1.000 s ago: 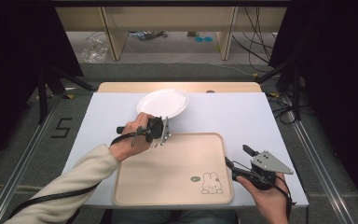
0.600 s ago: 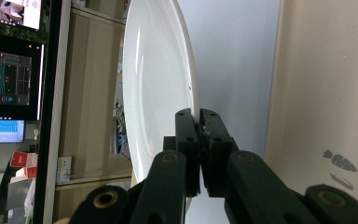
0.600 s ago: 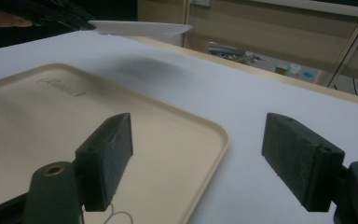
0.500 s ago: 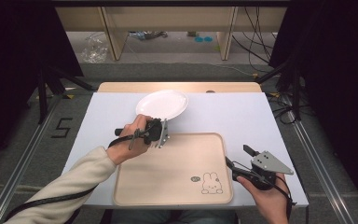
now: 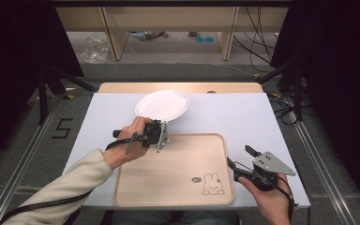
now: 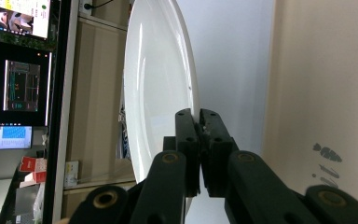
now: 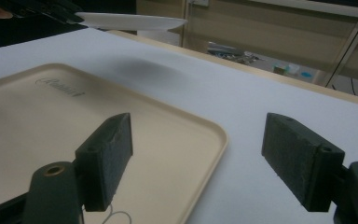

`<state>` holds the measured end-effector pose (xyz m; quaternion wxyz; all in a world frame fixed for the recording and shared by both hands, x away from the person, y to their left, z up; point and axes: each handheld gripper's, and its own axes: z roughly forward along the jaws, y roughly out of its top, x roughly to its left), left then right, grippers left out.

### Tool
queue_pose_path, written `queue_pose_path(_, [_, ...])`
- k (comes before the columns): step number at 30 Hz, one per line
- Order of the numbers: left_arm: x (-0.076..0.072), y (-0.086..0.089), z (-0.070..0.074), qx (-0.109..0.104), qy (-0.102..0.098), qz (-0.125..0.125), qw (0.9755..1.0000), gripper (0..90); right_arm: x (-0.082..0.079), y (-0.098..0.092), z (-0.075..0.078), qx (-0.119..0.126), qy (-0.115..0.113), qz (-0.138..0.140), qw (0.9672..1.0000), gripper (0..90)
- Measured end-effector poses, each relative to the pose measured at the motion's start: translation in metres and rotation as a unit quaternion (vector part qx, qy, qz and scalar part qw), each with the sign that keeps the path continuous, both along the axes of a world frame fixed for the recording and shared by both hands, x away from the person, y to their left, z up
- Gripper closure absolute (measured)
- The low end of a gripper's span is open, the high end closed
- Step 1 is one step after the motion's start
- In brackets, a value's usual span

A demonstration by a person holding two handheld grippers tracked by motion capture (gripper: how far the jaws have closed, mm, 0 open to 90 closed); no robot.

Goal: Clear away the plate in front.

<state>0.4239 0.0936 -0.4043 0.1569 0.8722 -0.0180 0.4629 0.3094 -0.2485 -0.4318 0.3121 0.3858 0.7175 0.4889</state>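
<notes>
A white plate (image 5: 162, 105) hangs above the far half of a white-topped table (image 5: 243, 117), its near rim pinched between the closed jaws of the left gripper (image 5: 161, 140), which clamp the edge from both faces. In the left gripper view the plate (image 6: 158, 93) rises edge-on from between the two black jaws, which meet on its rim. In the right gripper view the plate (image 7: 130, 21) floats clear of the tabletop and casts a soft shadow on it. The left hand (image 5: 129, 143), in a cream sleeve, holds its gripper over the far left corner of a beige tray (image 5: 168, 173) printed with a small rabbit. The right gripper (image 5: 241, 159) rests just beside the tray's right edge, held by the right hand (image 5: 269, 197), jaws standing wide apart with nothing between them. Beyond the table, pale wooden shelving (image 5: 168, 28) lines the back of the room, cables (image 5: 258, 33) trail across a grey floor, and dark curtains hang at both sides.
</notes>
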Motion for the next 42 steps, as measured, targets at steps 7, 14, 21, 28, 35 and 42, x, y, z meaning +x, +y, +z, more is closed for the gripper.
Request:
queue_pose_path(7, [-0.007,0.0,0.004,0.001,-0.003,-0.007,1.0,86.9,-0.001,-0.001,0.001,-0.001,0.0,-0.002,1.0,25.5])
queue_pose_path(14, [-0.013,0.002,0.002,-0.005,-0.001,-0.005,1.0,87.0,0.0,0.0,0.0,0.004,-0.003,0.003,1.0,25.5])
queue_pose_path(21, [-0.018,0.003,0.003,0.003,-0.005,-0.01,0.9999,87.0,0.0,0.0,0.0,0.004,-0.002,0.002,1.0,25.5])
queue_pose_path(28, [-0.026,0.002,0.004,-0.004,-0.008,-0.015,0.9998,87.0,-0.002,-0.001,0.001,-0.002,0.002,0.0,1.0,25.5])
queue_pose_path(35, [-0.03,0.0,0.003,0.004,-0.01,-0.023,0.9997,86.8,-0.002,-0.001,0.001,-0.004,0.001,-0.002,1.0,25.5])
queue_pose_path(42, [-0.037,-0.001,0.006,0.004,-0.011,-0.026,0.9996,86.9,-0.002,-0.001,0.001,-0.004,0.0,-0.002,1.0,25.5])
